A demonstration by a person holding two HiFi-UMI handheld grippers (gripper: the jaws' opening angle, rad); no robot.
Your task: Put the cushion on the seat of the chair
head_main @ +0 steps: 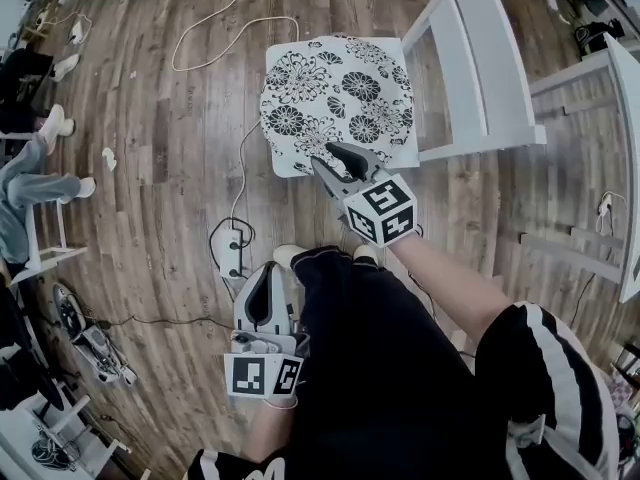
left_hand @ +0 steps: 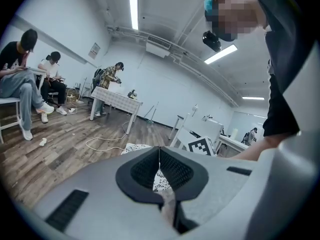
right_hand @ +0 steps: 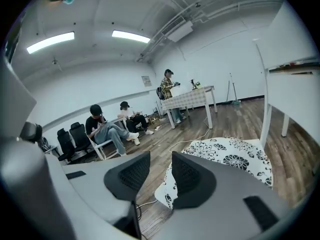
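Observation:
The black-and-white flowered cushion [head_main: 335, 88] lies flat on the seat of the white chair [head_main: 480, 58], whose slatted back extends to the right in the head view. My right gripper [head_main: 332, 156] hovers over the cushion's near edge, open, with nothing between its fingers. In the right gripper view the cushion [right_hand: 227, 159] sits below and right of the open gripper [right_hand: 160, 159]. My left gripper [head_main: 268, 273] is held low by the person's legs, apart from the chair, with its jaws together. In the left gripper view the shut gripper [left_hand: 160, 150] hides most of the cushion [left_hand: 132, 147].
A pale cable [head_main: 215, 18] loops across the wood floor left of the chair, and a power strip [head_main: 233, 258] lies near the person's feet. Seated people [head_main: 30, 188] are at the far left. A white table frame [head_main: 625, 168] stands at the right.

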